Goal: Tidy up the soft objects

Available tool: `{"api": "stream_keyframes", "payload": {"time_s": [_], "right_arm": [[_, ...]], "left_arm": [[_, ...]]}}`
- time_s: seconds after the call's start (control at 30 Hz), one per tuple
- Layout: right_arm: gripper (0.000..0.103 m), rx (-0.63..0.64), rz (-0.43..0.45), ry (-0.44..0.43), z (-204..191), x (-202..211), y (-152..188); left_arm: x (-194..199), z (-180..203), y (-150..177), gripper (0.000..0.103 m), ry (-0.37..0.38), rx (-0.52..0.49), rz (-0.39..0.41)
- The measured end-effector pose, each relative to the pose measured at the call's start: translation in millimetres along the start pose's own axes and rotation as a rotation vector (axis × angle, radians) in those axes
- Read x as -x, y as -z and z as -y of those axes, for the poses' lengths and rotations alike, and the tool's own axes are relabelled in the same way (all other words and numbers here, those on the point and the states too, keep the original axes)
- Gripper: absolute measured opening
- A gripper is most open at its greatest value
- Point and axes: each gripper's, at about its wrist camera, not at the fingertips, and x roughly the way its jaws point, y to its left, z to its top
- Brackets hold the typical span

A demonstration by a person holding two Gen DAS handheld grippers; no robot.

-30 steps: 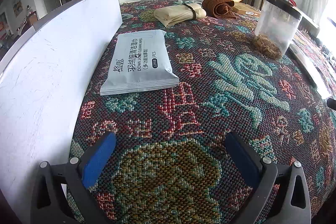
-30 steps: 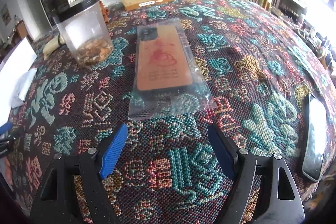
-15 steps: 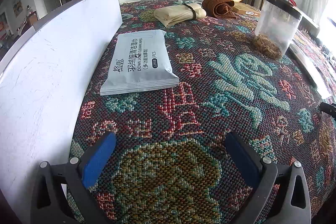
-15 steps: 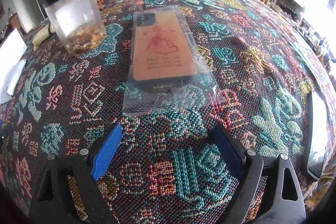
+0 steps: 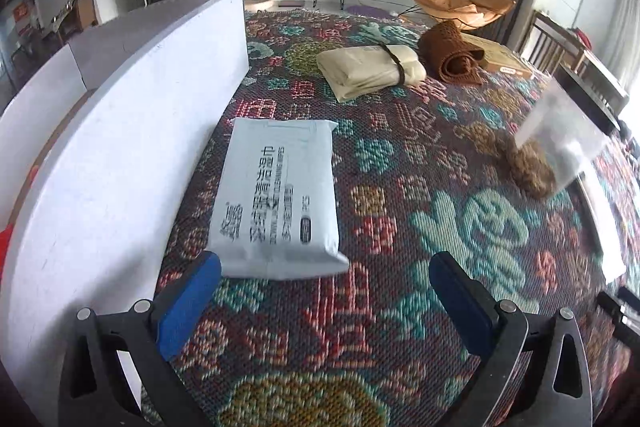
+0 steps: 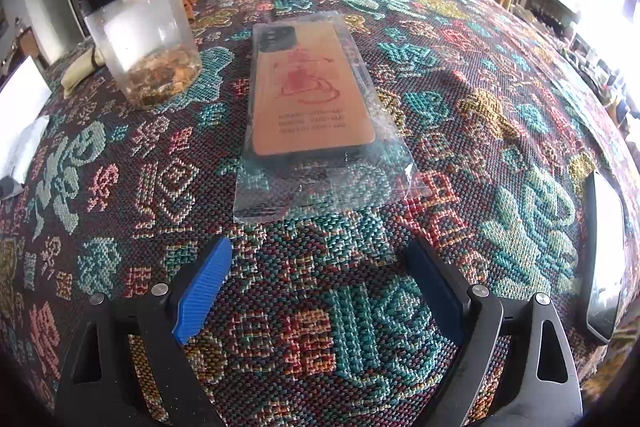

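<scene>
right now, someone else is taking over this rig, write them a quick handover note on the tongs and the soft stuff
Left tongs: open, empty, just short of the wipes pack, which lies beside the white board.
Right tongs: have just been opening, now wide with nothing between them, just short of the bagged phone case.
Folded cream cloth and brown knit roll lie at the far end of the table.
Done: nothing visibly sorted.
Left: every soft thing still to be picked up.

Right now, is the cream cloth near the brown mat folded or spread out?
Folded. The cream cloth lies as a compact stacked bundle with a dark strap around it, beside the rolled brown mat.
</scene>
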Motion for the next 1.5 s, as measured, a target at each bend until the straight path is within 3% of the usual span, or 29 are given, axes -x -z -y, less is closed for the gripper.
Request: {"api": "stream_keyframes", "payload": {"time_s": [0.13, 0.3, 0.43, 0.53, 0.6, 0.63, 0.8, 0.9, 0.97, 1.07, 1.13, 1.2, 1.27, 1.3, 1.4, 1.5], "right_arm": [[0.092, 0.000, 0.000, 0.000, 0, 0, 0], [0.092, -0.001, 0.001, -0.001, 0, 0, 0], [0.092, -0.004, 0.005, -0.001, -1, 0, -1], [0.092, -0.004, 0.005, -0.001, -1, 0, -1], [0.092, -0.005, 0.007, -0.001, -1, 0, -2], [0.092, -0.007, 0.008, 0.000, -1, -1, -2], [0.092, -0.008, 0.010, 0.001, -1, -1, -2], [0.092, -0.008, 0.010, 0.000, -1, -1, -2], [0.092, -0.008, 0.010, 0.001, -1, -1, -2], [0.092, -0.008, 0.011, 0.000, -1, -1, -2], [0.092, -0.008, 0.011, 0.000, -1, -1, -2], [0.092, -0.008, 0.011, 0.000, -2, -1, -2], [0.092, -0.010, 0.014, 0.000, -1, -1, -3], [0.092, -0.011, 0.015, 0.000, -1, -1, -3], [0.092, -0.012, 0.017, 0.000, -1, -2, -4], [0.092, -0.012, 0.016, 0.001, -2, -1, -4]], "left_arm": [[-29, -6, -23, 0.103, -0.096, 0.060, -0.020], [-42, -1, -27, 0.103, -0.194, 0.034, -0.039], [-42, -5, -28, 0.102, -0.154, 0.048, -0.034], [-29, 0, -24, 0.097, -0.007, 0.028, 0.023], [-19, 15, -20, 0.095, 0.119, -0.040, 0.037], [-15, 23, -19, 0.095, 0.147, -0.077, 0.038], [-13, 41, -19, 0.096, 0.095, -0.192, 0.035], [-21, 40, -24, 0.096, -0.017, -0.266, 0.029], [-28, 33, -28, 0.100, -0.042, -0.272, 0.032], [-52, 22, -33, 0.103, 0.009, -0.248, -0.052], [-52, 16, -37, 0.102, 0.047, -0.173, -0.078], [-44, 20, -34, 0.102, 0.177, -0.149, -0.096], [-37, 36, -26, 0.102, 0.263, -0.200, -0.111], [-35, 46, -21, 0.102, 0.245, -0.243, -0.105], [-41, 66, -8, 0.103, 0.090, -0.323, -0.063], [-40, 65, -5, 0.103, 0.069, -0.266, 0.003]]}}
